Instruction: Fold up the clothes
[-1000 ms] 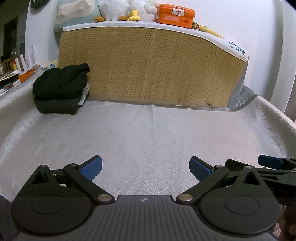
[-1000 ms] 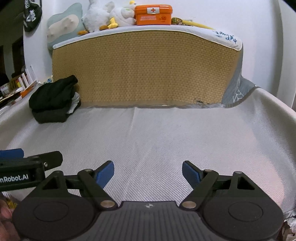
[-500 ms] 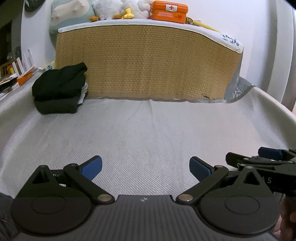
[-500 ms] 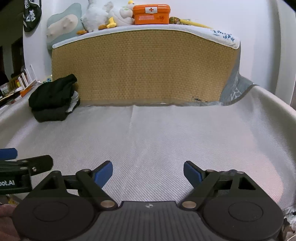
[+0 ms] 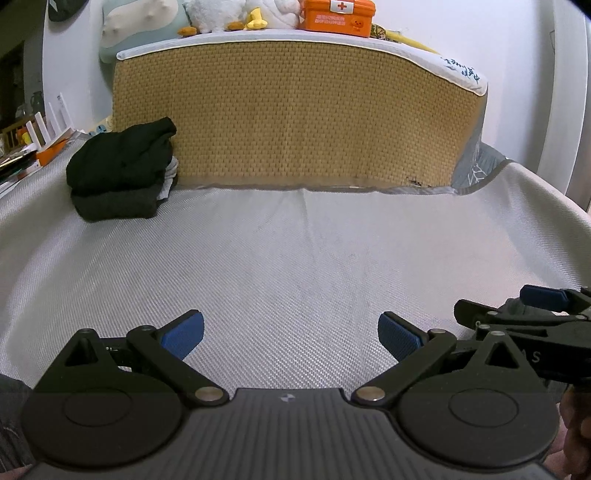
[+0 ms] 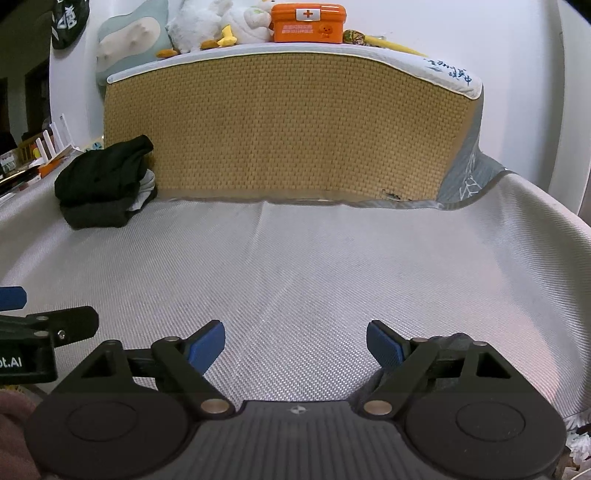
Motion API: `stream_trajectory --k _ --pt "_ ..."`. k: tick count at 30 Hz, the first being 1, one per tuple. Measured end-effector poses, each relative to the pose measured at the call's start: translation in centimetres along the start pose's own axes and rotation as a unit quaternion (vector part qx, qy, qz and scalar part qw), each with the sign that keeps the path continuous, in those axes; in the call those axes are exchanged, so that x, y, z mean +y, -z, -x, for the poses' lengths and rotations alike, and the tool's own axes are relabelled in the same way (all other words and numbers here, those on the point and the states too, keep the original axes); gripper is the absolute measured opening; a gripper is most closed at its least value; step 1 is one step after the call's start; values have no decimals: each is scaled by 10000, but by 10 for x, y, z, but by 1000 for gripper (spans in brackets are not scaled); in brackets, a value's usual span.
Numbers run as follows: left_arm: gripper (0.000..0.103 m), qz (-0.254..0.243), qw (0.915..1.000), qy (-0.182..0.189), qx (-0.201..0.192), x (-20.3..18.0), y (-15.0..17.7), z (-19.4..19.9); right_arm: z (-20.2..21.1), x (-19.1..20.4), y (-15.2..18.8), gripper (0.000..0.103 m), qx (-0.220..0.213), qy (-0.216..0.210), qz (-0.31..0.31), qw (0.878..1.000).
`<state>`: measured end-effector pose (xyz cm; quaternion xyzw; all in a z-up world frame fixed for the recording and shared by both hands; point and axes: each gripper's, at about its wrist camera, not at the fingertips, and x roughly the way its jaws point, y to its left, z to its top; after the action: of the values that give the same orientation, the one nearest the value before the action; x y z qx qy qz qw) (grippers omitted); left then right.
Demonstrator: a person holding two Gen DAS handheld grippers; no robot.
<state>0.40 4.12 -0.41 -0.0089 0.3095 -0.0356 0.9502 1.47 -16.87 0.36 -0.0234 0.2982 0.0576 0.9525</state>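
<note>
A pile of folded dark clothes (image 5: 122, 173) (image 6: 105, 182) lies at the far left of the grey woven bed cover (image 5: 295, 251) (image 6: 314, 266), against the wicker headboard. My left gripper (image 5: 291, 334) hovers low over the near part of the cover, open, with nothing between its blue pads. My right gripper (image 6: 295, 345) is also open and holds nothing, side by side with the left. Each gripper shows at the edge of the other's view: the right one (image 5: 532, 314) and the left one (image 6: 29, 317). No garment lies near the fingers.
The wicker headboard (image 5: 288, 110) stands across the back, topped with plush toys (image 5: 236, 14) and an orange first-aid box (image 5: 338, 16). Books and clutter (image 5: 33, 147) sit beyond the left edge. The cover slopes off at the right.
Both grippers have drifted slightly and the view has tilted a little. The jaws stay open and nothing has been picked up.
</note>
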Motion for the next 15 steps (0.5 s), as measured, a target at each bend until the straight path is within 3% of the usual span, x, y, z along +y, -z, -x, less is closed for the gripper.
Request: stream_trajectory --k 15 --pt "103 37 10000 -11 36 -5 3 1 0 1 3 86 15 49 49 10000"
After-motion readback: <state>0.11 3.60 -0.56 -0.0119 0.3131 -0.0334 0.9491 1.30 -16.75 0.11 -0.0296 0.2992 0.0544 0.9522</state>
